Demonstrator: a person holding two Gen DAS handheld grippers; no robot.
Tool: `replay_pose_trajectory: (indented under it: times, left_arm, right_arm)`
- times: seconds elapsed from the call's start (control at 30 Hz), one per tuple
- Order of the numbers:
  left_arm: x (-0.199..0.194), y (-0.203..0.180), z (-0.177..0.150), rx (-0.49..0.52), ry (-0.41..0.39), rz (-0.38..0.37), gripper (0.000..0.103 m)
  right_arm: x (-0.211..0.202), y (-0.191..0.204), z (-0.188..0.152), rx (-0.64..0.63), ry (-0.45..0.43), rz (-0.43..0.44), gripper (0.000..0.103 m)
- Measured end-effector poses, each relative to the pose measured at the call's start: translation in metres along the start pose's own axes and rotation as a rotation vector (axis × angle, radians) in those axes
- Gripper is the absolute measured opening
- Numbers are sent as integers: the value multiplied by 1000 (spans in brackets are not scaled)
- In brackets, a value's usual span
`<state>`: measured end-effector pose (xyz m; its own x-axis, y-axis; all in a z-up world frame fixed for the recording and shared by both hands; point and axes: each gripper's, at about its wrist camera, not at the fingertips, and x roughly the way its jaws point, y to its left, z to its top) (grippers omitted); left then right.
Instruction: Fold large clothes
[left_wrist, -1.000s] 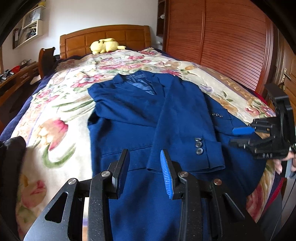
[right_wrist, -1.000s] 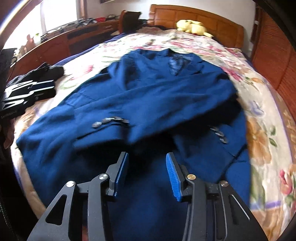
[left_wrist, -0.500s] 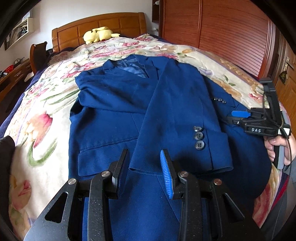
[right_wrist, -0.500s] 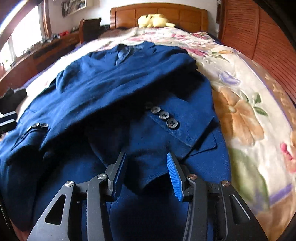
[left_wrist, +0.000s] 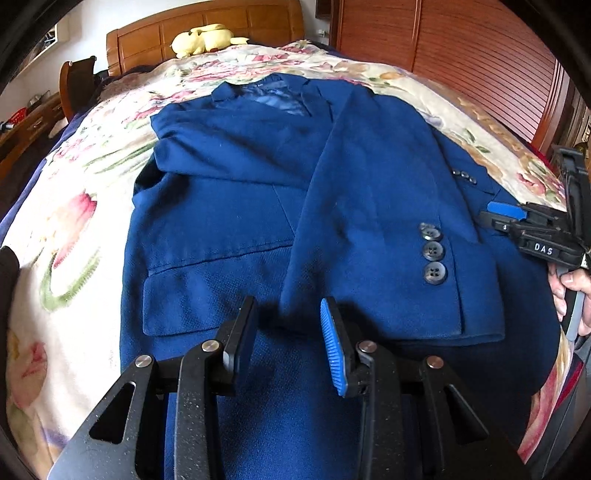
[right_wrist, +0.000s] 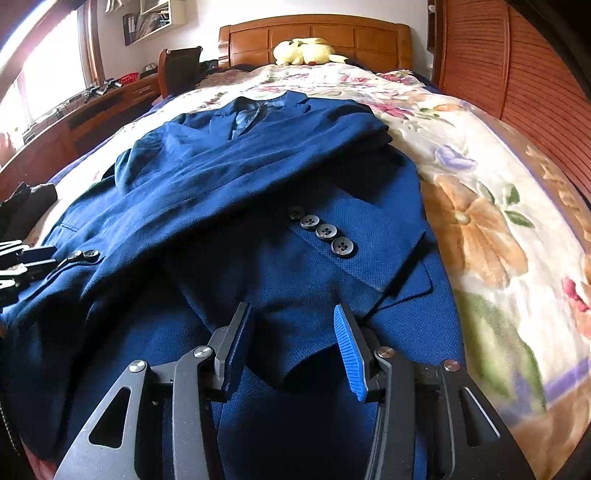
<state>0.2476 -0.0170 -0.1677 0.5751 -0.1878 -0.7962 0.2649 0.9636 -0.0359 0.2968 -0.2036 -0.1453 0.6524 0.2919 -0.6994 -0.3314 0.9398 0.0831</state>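
A dark blue suit jacket (left_wrist: 236, 206) lies front up on the floral bedspread (left_wrist: 74, 229), collar toward the headboard, both sleeves folded across the body. It also shows in the right wrist view (right_wrist: 258, 177). My left gripper (left_wrist: 288, 332) is open and empty, low over the lower front beside a sleeve cuff (left_wrist: 436, 295) with three buttons. My right gripper (right_wrist: 291, 332) is open and empty, just above the other cuff (right_wrist: 332, 243). The right gripper also shows at the right edge of the left wrist view (left_wrist: 524, 221).
A yellow plush toy (right_wrist: 306, 50) lies by the wooden headboard (right_wrist: 314, 33). A slatted wooden wardrobe (left_wrist: 461, 55) runs along the right of the bed. A wooden desk (right_wrist: 92, 110) and chair (right_wrist: 177, 66) stand on the left. A dark item (right_wrist: 29, 199) lies at the bed's left edge.
Both grippers have moved forward and lower over the jacket's lower front. The right gripper has swung from the jacket's middle to the right cuff. Both stay open.
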Motion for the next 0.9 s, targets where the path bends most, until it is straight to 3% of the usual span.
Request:
replay_pose_trajectory:
  times: [0.27,0.3,0.33,0.4,0.6,0.77,0.9]
  left_arm:
    - [-2,0,-2,-10,-17,-3,34]
    - [-3,1,-1,-16,-20,-10,19]
    - [-3,4,0,-24,-20,-13,11]
    - [-10,6,2,-34,-53,5,8]
    - [-41,19,10,-70,-187,54,7]
    - [-39,32,11,-104,-143,35,7]
    - [-45,36,2,-92,-129,32,22]
  right_arm:
    - [-2,-1,-1,9,-4,6,47]
    - [-2,-1,-1,9,-4,5,47]
    - [-2,-1,-1,8,-4,5,47]
    - [-2,-2,-1,8,-4,4,47]
    - [-2,0,0,7,-4,2,47]
    - [-2,-1,-1,7,-4,4,47]
    - [-2,-1,0,15,-5,13,47]
